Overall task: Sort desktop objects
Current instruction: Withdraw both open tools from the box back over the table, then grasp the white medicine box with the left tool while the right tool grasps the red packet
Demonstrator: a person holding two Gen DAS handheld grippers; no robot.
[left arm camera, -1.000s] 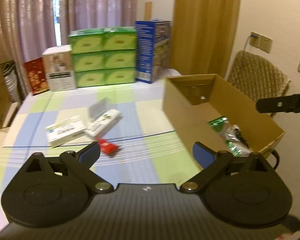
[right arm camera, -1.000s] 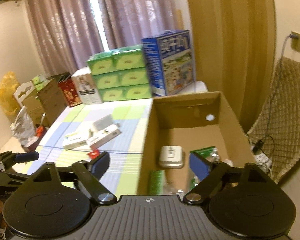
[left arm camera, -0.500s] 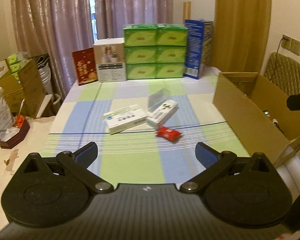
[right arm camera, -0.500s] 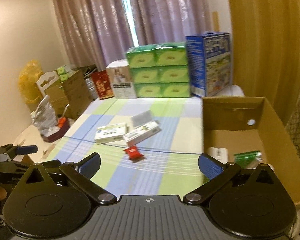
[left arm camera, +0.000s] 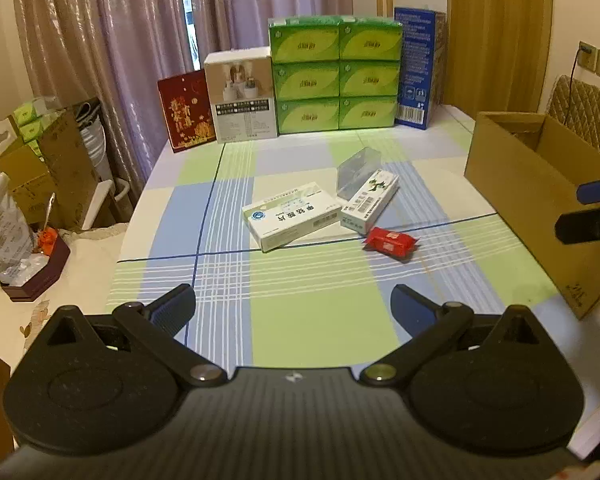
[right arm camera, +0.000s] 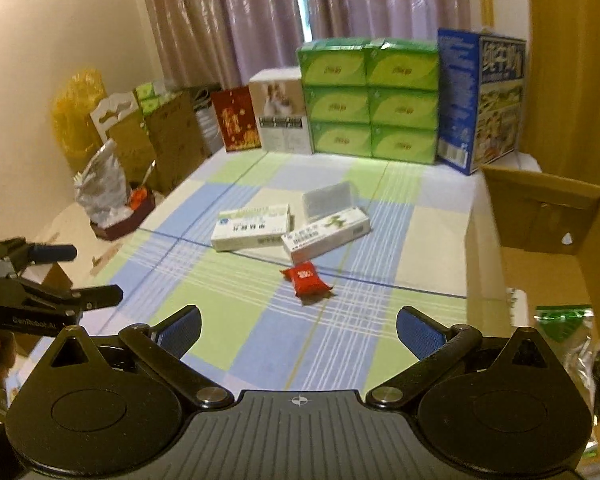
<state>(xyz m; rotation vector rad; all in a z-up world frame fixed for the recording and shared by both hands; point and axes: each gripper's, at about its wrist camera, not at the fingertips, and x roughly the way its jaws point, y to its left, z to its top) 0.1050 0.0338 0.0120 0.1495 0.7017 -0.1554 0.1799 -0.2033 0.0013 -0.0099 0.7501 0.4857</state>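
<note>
Where the cardboard box (right arm camera: 540,216) runs offscreen, its contents (right arm camera: 564,320) blur.

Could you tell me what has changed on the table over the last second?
Both open grippers, left and right, swung left, away from the cardboard box, toward the red packet. Nothing was grasped or released; the packet and medicine boxes lie unmoved.

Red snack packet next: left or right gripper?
Right, probably. The red packet lies almost straight ahead of the open right gripper, beside the cardboard box. The left gripper, also open, sits farther from the box.
</note>
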